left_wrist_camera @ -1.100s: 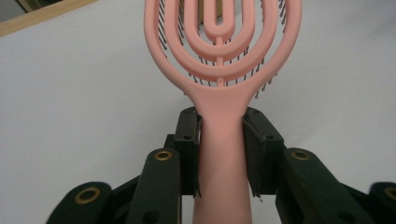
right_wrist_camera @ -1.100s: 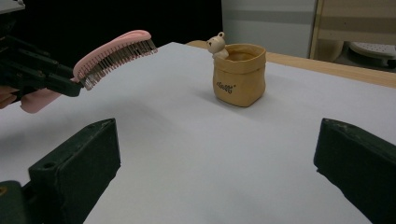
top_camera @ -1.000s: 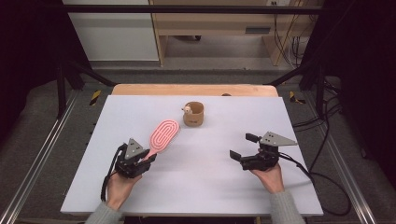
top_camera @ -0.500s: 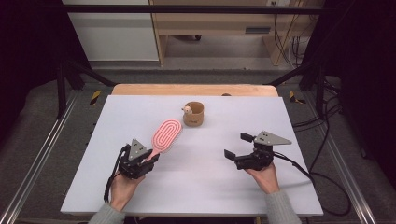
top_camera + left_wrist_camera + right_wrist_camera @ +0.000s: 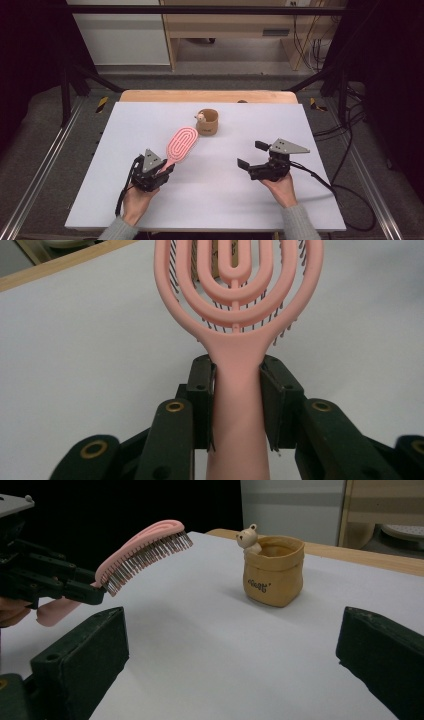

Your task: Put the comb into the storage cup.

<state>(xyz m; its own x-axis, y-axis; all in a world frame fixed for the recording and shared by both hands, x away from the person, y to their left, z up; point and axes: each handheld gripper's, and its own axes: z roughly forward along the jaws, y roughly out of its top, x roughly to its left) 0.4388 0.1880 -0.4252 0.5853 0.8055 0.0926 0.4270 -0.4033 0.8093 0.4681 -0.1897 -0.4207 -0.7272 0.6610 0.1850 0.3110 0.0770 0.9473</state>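
Note:
My left gripper (image 5: pixel 165 169) is shut on the handle of a pink oval hairbrush (image 5: pixel 181 142) at the table's front left. The left gripper view shows both pads pressed against the handle (image 5: pixel 237 390), with the brush head (image 5: pixel 235 295) pointing away. The brush (image 5: pixel 142 550) is held off the table, bristles down and head tilted up. A tan fabric pouch (image 5: pixel 207 122) with a small bear figure (image 5: pixel 248 536) at its rim stands behind the brush. My right gripper (image 5: pixel 251 155) is open at the front right with nothing between its jaws, facing the pouch (image 5: pixel 272 572).
The white tabletop (image 5: pixel 250 205) has a wooden strip (image 5: pixel 207 96) along its far edge. Black frame rails and cables run along both sides. The left gripper (image 5: pixel 50 580) and its hand appear at the left of the right gripper view.
The right gripper has edged slightly to the left. The left gripper and the brush have stayed almost still.

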